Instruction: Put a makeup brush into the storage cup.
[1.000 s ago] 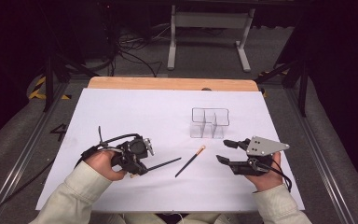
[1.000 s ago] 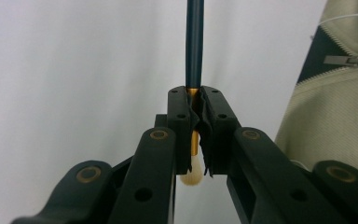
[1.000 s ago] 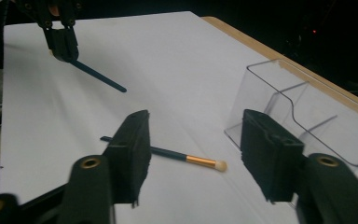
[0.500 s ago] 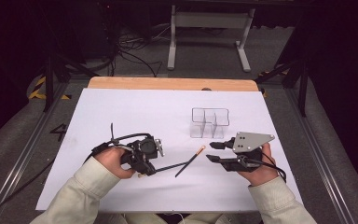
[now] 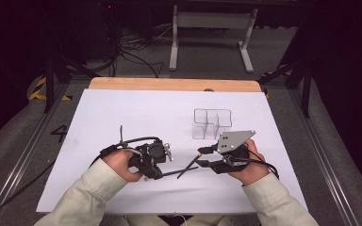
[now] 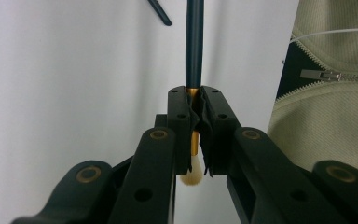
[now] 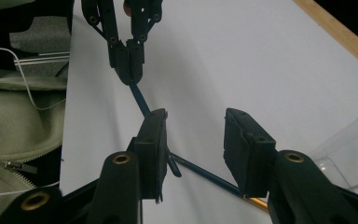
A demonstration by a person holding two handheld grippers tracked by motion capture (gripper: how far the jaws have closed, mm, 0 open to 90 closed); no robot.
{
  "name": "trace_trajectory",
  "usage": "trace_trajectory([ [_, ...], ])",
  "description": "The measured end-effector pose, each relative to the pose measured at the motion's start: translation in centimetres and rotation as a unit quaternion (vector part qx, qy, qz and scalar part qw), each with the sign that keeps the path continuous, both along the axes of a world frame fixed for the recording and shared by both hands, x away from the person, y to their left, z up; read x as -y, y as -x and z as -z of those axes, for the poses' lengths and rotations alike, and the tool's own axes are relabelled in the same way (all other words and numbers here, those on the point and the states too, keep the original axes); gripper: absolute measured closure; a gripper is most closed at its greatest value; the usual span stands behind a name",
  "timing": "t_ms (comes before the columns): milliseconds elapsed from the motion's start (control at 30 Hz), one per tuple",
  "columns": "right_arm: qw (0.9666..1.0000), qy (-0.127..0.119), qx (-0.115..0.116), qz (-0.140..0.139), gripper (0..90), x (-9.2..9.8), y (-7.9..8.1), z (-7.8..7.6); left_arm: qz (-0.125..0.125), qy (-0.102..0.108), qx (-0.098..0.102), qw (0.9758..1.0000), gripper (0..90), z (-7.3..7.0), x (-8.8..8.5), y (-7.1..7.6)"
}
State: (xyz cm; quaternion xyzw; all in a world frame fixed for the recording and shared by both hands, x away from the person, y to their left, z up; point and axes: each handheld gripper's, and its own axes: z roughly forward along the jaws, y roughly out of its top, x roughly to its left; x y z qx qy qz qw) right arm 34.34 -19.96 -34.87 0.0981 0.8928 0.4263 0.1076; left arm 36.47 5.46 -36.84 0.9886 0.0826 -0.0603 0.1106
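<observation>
My left gripper (image 5: 156,173) (image 6: 196,100) is shut on a brush (image 5: 172,172) (image 6: 194,46) with a dark blue handle, gold ferrule and white bristles. It grips at the ferrule, and the handle points toward my right gripper (image 5: 201,157) (image 7: 193,135). A second dark brush (image 5: 193,159) (image 7: 209,179) lies slanted on the white sheet under the right jaws. Those jaws have just been closing and stand apart. The held handle's end reaches in beside the left jaw, and neither pad presses on anything.
A clear divided container (image 5: 211,123) (image 7: 354,154) stands on the white sheet (image 5: 122,113) just beyond the right hand. The table's wooden far edge (image 5: 169,84) borders a dark floor with cables and a stand's legs. A zipped jacket (image 6: 326,112) is close behind the near edge.
Both hands have drawn together over the sheet's near middle. The right gripper moved left over the lying brush with narrower jaws; the left carried its brush rightward.
</observation>
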Motion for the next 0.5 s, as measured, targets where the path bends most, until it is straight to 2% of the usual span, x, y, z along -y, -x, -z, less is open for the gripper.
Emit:
trace_trajectory([
  [100,0.9998,0.008,-0.013,-0.010,59.9,-0.7,-0.3,0.3,0.007,0.001,0.008,0.9999,83.2,0.0,0.3,0.2],
  [300,0.9985,0.014,-0.048,-0.025,60.2,-2.0,-0.6,1.2,0.014,0.002,0.007,0.9999,83.2,0.2,0.7,0.6],
  [500,0.9971,0.027,-0.061,-0.037,61.1,-3.1,-0.6,1.7,0.015,-0.002,0.005,0.9999,83.2,0.5,1.0,0.6],
])
